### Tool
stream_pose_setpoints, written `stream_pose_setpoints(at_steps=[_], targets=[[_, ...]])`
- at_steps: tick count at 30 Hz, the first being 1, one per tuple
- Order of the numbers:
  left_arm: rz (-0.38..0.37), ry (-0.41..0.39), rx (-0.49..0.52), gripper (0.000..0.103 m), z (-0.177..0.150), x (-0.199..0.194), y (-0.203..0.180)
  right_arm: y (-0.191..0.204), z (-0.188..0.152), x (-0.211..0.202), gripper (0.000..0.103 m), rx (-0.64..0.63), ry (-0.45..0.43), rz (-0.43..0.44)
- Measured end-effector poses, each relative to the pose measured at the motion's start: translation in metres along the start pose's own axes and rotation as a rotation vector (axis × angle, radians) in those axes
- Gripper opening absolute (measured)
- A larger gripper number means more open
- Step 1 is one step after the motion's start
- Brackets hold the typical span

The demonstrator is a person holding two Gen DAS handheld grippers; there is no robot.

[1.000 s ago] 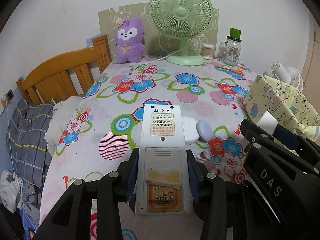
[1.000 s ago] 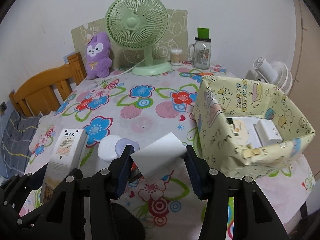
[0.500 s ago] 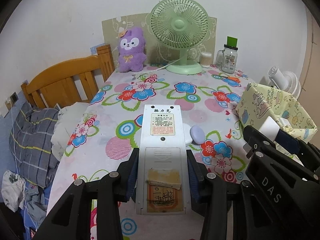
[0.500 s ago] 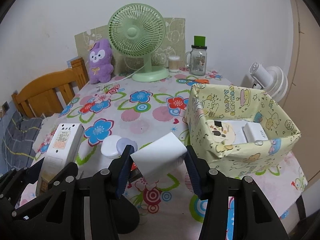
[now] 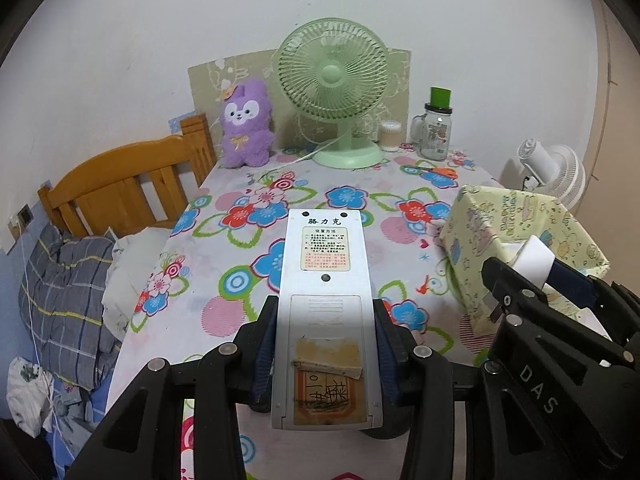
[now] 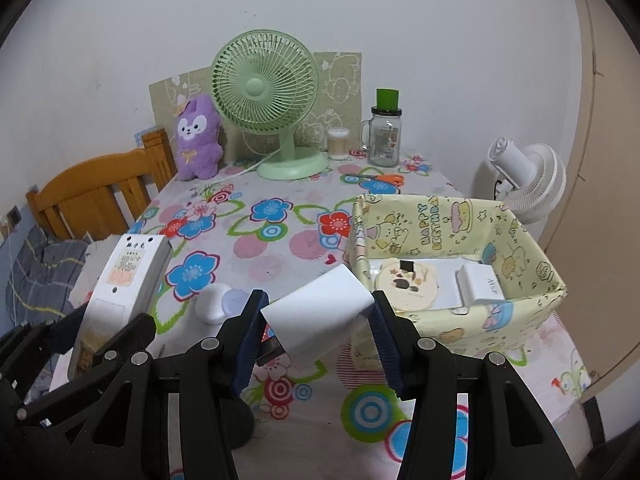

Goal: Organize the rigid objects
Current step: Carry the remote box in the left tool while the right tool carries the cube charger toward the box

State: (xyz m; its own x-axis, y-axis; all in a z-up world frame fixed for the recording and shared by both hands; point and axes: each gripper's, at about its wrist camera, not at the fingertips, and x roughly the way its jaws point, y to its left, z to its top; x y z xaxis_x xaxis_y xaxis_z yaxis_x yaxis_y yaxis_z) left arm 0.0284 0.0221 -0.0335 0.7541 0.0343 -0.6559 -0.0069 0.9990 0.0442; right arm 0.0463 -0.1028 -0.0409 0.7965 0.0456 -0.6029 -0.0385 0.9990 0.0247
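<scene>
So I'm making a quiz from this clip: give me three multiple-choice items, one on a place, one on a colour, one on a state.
1. Where is the orange-handled scissors?
A in the box
B on the tablecloth near the glass jar
C on the chair

2. What colour is the desk fan?
A green
B purple
C white

3. What is the left gripper doing?
A open, empty
B gripping a plush
C gripping the remote control

B: it lies flat before the jar.
A: cage and base are green.
C: both pads press its sides.

Even, soft indoor light; no glare. Faint shadows lie under the green fan (image 6: pixel 266 92) at 12 o'clock. Strong fisheye bending and black vignette at all corners; focus sharp throughout.
</scene>
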Motion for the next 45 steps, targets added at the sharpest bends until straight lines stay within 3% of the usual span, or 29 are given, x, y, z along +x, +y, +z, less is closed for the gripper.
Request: stream_pose_setpoints(at_steps=[23, 45], targets=[[-0.087, -0.005, 0.096, 0.045, 0.028, 0.004, -0.062, -0.056, 0.011, -0.007, 0.055, -0.015, 0.006, -0.100], [-0.144, 0.002, 0.118, 0.045, 0.055, 0.018, -0.124, -0.120, 0.036, 0.005, 0.055, 0.002, 0.017, -0.124]])
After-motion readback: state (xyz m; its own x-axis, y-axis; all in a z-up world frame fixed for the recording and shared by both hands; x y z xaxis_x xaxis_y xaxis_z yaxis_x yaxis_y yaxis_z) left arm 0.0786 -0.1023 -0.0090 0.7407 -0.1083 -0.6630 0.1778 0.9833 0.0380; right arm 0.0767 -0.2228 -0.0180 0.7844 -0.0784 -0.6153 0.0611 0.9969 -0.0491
